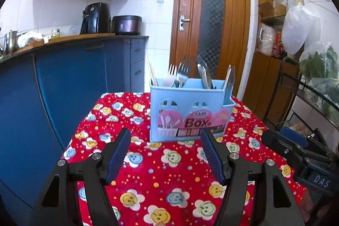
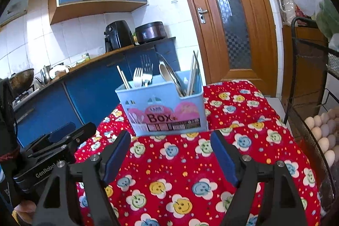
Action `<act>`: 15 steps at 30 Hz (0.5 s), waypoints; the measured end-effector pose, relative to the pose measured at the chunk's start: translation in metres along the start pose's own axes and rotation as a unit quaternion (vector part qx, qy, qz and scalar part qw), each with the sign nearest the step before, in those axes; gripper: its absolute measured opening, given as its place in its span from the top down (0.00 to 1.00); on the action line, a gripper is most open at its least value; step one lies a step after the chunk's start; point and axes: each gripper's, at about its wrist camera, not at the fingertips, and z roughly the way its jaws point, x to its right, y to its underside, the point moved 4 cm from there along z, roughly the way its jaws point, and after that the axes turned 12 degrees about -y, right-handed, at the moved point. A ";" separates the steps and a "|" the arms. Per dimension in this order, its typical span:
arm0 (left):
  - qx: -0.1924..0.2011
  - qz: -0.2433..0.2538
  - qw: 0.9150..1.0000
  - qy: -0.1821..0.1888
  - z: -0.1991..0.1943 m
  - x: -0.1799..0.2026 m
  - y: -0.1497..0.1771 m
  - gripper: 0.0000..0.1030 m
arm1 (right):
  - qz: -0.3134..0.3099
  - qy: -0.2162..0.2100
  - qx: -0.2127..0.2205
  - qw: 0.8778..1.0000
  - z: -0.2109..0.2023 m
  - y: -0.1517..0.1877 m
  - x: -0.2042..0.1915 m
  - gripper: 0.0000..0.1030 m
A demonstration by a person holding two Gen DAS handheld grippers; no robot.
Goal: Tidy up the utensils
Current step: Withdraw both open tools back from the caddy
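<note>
A light blue utensil box marked "Box" stands upright on a red flowered tablecloth. It holds forks, spoons, chopsticks and a knife, all standing in its compartments. My left gripper hovers over the cloth just in front of the box, open and empty. In the right wrist view the same box stands ahead, with forks and spoons showing. My right gripper is open and empty too, short of the box.
A blue kitchen counter with an air fryer and a pot runs along the left. A wooden door lies behind the table. A wire rack with eggs stands at the right. The other gripper shows at the right edge.
</note>
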 end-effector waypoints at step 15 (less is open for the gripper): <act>-0.028 0.002 0.999 -0.017 0.014 0.000 0.026 0.32 | -0.001 0.034 -0.013 0.999 0.006 0.029 0.012 0.22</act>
